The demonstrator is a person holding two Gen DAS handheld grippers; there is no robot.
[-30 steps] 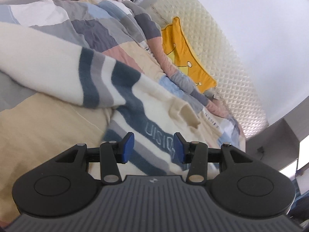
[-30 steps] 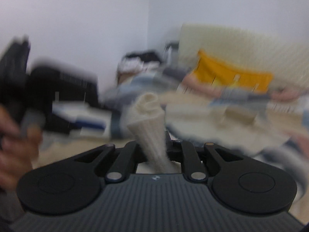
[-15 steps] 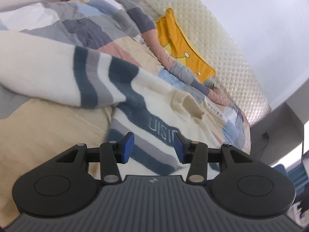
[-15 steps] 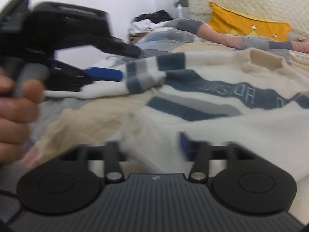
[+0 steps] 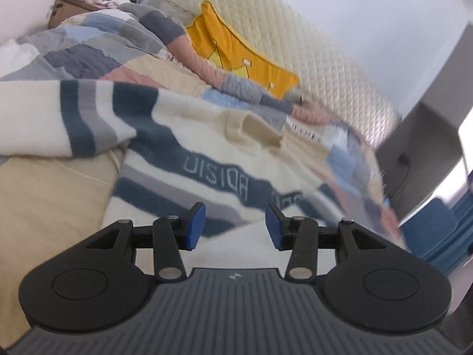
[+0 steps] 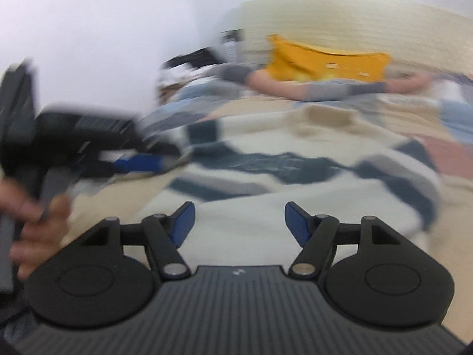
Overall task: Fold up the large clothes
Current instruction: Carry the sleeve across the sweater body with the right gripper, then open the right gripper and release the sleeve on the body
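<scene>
A cream sweater (image 5: 224, 159) with dark blue and grey stripes and lettering lies spread on the bed. One sleeve (image 5: 59, 124) stretches to the left. My left gripper (image 5: 235, 226) is open and empty, just above the sweater's lower part. My right gripper (image 6: 236, 222) is open and empty over the sweater's (image 6: 266, 177) cream hem area. The right wrist view is blurred. The left gripper (image 6: 139, 161) shows there at the left, held in a hand, over the sleeve.
A patchwork quilt (image 5: 97, 50) and a yellow pillow (image 5: 236, 56) lie behind the sweater against a cream padded headboard (image 5: 310, 53). A cardboard box with clothes (image 5: 77, 3) stands at the far left corner. Grey furniture (image 5: 419, 148) is at the right.
My right gripper let go of the cream sleeve cuff it held and opened wide. It now hangs over the sweater body. My left gripper stayed open and shifted a little toward the lettering.
</scene>
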